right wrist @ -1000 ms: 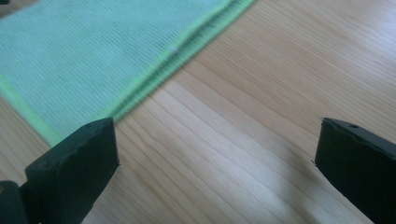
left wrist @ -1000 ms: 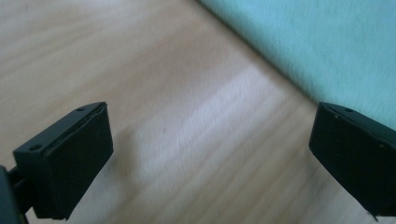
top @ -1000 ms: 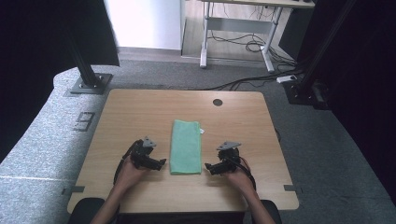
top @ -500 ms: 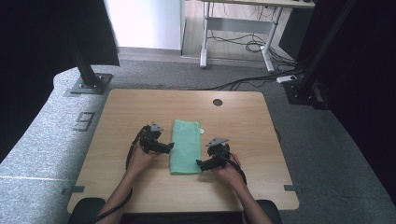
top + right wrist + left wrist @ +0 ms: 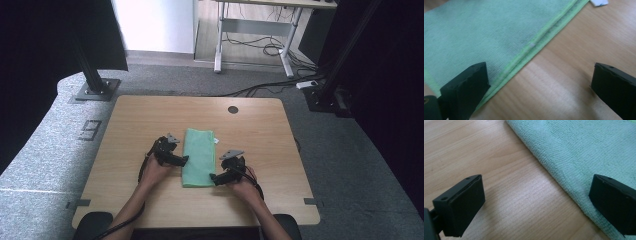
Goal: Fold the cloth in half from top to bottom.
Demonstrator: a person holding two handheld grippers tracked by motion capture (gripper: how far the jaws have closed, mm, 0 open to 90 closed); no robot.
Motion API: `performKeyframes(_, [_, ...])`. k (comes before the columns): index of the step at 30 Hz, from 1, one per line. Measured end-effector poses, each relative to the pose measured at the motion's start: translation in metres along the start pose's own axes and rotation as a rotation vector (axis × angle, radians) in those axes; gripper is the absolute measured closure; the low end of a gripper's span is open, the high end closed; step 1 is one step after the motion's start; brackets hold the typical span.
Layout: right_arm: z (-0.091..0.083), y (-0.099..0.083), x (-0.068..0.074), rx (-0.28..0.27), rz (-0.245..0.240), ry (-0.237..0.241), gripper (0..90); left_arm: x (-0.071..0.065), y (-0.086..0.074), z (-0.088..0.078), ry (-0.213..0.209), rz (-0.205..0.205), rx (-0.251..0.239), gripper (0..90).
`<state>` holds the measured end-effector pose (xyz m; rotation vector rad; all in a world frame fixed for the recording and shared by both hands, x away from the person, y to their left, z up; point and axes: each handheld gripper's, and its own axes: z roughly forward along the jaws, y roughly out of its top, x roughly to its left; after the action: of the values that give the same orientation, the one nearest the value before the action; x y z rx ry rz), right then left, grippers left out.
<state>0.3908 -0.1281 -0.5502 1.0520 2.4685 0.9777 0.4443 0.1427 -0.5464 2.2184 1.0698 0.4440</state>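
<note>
A folded green cloth (image 5: 198,157) lies flat on the desk (image 5: 130,125), just below the middle of the high view. The left gripper (image 5: 182,160) sits at the cloth's left edge, its jaws spread wide; in the left gripper view (image 5: 534,202) one jaw is over bare wood and the other over the cloth (image 5: 584,152). The right gripper (image 5: 214,177) is at the cloth's lower right corner, jaws also spread, straddling the stitched edge (image 5: 536,45) in the right gripper view (image 5: 539,87).
</note>
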Motion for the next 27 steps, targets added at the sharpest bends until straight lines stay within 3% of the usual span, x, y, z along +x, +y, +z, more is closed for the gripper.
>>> performKeyframes(12, [-0.017, -0.015, 0.025, 0.021, -0.028, 0.044, 5.7, -0.017, -0.024, -0.021, -0.054, 0.009, 0.007, 1.5])
performKeyframes(16, [-0.020, -0.016, 0.028, 0.042, -0.039, 0.063, 2.5, -0.019, -0.027, -0.023, -0.058, 0.003, 0.008, 1.6])
performKeyframes(21, [-0.020, -0.009, 0.023, 0.057, -0.011, 0.084, 3.2, -0.018, -0.028, -0.022, -0.060, -0.002, 0.002, 1.4])
performKeyframes(22, [-0.022, -0.003, 0.016, 0.025, 0.019, 0.091, 7.5, -0.018, -0.028, -0.023, -0.059, -0.005, -0.002, 1.4])
performKeyframes(27, [-0.023, 0.017, -0.002, -0.029, 0.036, 0.055, 15.2, -0.018, -0.028, -0.023, -0.059, -0.005, -0.001, 1.4])
